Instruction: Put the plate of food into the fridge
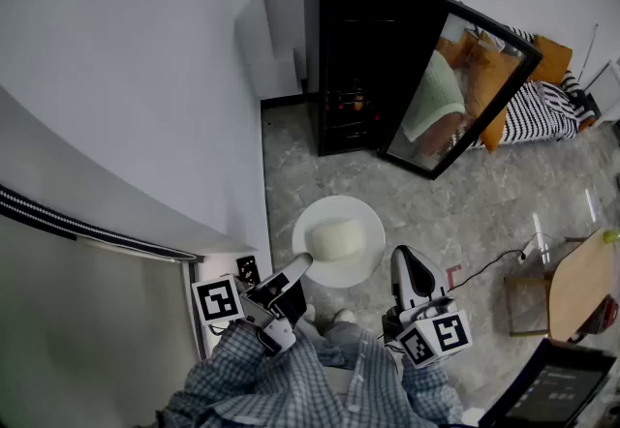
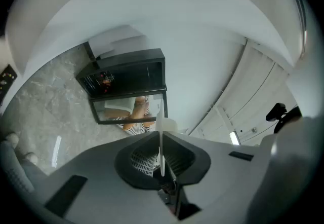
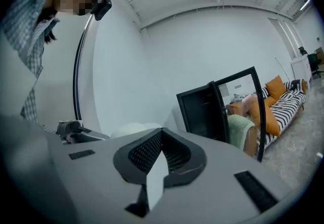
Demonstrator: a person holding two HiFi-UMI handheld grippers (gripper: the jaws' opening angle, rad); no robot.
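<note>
A white plate [image 1: 356, 266] carrying a pale lump of food [image 1: 336, 239] hangs above the marble floor in the head view. My left gripper [image 1: 301, 265] is shut on the plate's left rim. In the left gripper view the plate [image 2: 161, 132] is a thin white edge clamped between the jaws of the left gripper [image 2: 161, 156]. My right gripper [image 1: 403, 259] is shut just off the plate's right rim, with nothing seen between its jaws. From the right gripper [image 3: 162, 134], the food [image 3: 132, 128] peeks out at left. The black fridge [image 1: 356, 53] stands ahead, its glass door [image 1: 463, 87] swung open.
A sofa with orange cushions and a striped blanket [image 1: 544, 102] lies right of the fridge. A round wooden table [image 1: 584, 286] and a small stand with glasses [image 1: 536, 240] are at right. A cable [image 1: 484, 267] runs across the floor. A white counter [image 1: 87, 320] fills the left.
</note>
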